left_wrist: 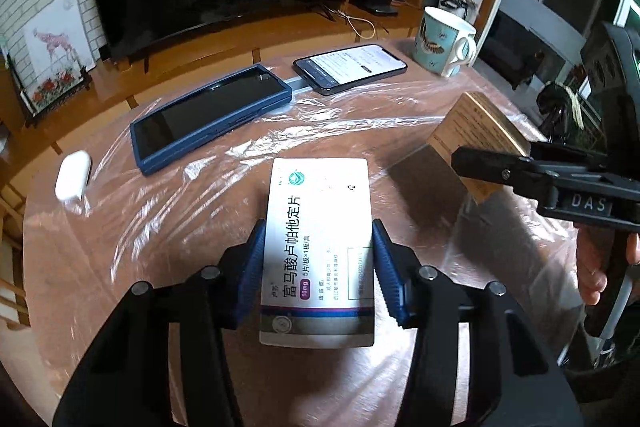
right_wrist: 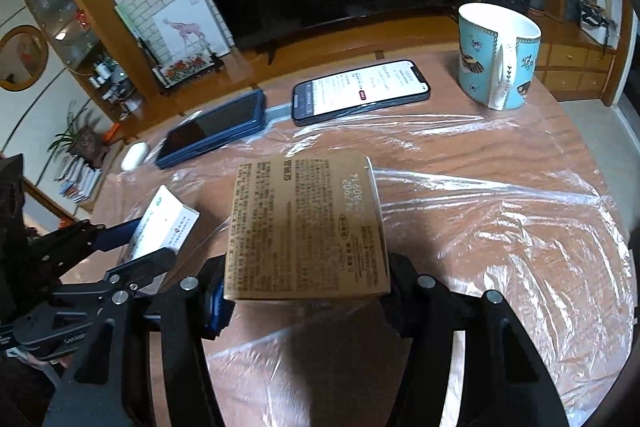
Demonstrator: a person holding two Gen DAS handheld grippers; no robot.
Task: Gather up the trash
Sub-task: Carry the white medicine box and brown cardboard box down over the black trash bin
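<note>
Two boxes are pinched, the white box [left_wrist: 318, 251] in the left gripper [left_wrist: 318, 267] at lower centre and the brown box [right_wrist: 306, 227] in the right gripper [right_wrist: 304, 301], so carry both level, apart, away from the mug [right_wrist: 498, 57] at upper right

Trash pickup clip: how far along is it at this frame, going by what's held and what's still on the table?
Done: both boxes are gripped and appear lifted off the table. In hand: the left tongs clamp the white medicine box; the right tongs clamp the brown carton. Left: dropping them off, though no bin shows in either view. The loose clear plastic film may also be trash. Two phones, mug and earbud case look like keepers.
</note>
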